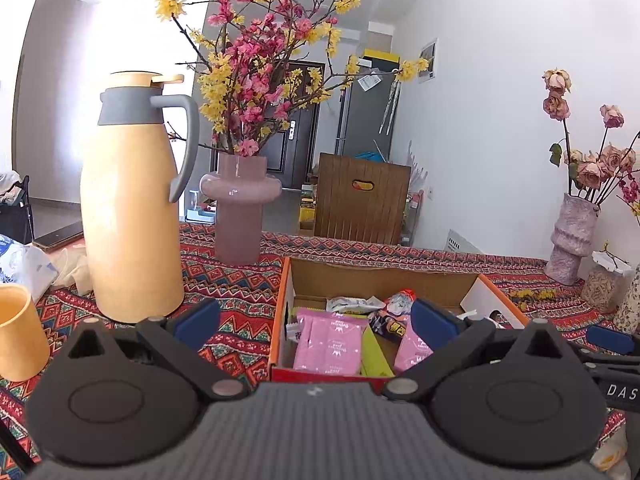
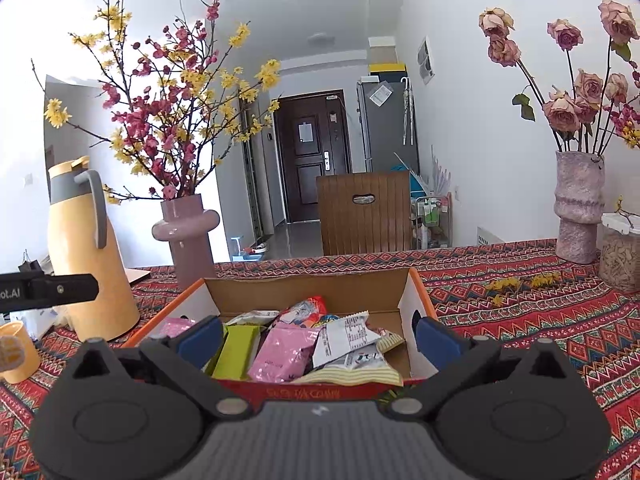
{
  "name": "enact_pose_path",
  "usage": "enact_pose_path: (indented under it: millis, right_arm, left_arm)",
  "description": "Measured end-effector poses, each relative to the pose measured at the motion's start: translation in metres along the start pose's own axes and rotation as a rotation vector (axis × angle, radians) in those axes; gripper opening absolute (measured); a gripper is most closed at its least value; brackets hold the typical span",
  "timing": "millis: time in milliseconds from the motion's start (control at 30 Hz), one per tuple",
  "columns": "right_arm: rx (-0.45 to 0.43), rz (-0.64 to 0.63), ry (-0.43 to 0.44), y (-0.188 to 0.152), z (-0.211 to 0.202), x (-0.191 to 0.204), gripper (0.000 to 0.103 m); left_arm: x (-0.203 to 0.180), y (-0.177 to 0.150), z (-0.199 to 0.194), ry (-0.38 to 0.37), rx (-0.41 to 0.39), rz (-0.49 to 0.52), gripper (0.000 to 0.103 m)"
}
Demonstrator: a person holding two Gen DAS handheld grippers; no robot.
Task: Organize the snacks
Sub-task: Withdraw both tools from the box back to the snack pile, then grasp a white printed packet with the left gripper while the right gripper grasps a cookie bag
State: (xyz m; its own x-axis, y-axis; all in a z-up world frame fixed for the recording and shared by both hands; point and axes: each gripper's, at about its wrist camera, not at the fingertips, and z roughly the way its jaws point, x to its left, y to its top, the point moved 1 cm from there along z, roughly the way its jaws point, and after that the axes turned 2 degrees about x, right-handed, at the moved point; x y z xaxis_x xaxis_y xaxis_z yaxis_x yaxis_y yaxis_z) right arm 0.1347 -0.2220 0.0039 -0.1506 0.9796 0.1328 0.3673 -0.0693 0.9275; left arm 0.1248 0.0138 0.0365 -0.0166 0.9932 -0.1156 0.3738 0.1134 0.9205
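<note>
Home: flower vase, front door

Red zigzag-patterned tablecloth, yellow thermos

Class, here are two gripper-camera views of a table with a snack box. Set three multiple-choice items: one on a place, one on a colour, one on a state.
1. Where does the thermos jug stand relative to the cardboard box?
A) left B) right C) inside

2. What colour is the cup?
A) blue B) orange-yellow C) green

3. How is the left gripper?
A) shut on a packet B) open, empty C) shut, empty

Key: A, the jug rises left of the box; B, the cup matches the jug; B, its blue pads stand wide apart, gripping nothing.
</note>
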Motion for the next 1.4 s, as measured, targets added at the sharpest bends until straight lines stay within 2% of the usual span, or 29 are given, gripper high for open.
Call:
enact_pose_path:
  millis: [267,633,1100,1300,1333,1400]
  right_arm:
    - [0.02,-0.009,0.004,-0.021,-0.032,-0.001,0.103]
    - [0.111,0.011,-0.019,-0.061,-0.052,-0.011,0.103]
    - [0.164,0.015,-0.005,-0.076,-0.048,-0.008,0.103]
    - [0.17,0.025,-0.005,-0.08,-0.049,-0.011,0.103]
    - [0.171,0.027,-0.005,-0.08,-0.049,-0.012,0.103]
    - [0.175,0.031,-0.006,-0.081,-0.049,-0.014,0.103]
  left_arm:
    - [0.015,-0.03,-0.026,0.033,0.035,0.022,0.103]
    - [0.038,-0.078,-0.046,0.056,0.162,-0.001,0.103]
    - [0.01,-0.1,-0.029,0.005,0.29,0.044,0.103]
    - [-0.01,-0.105,-0.012,0.013,0.362,0.061,0.103]
    - [-0.012,-0.106,-0.009,0.015,0.369,0.06,0.102]
    - [-0.016,-0.107,-0.005,0.009,0.387,0.061,0.085]
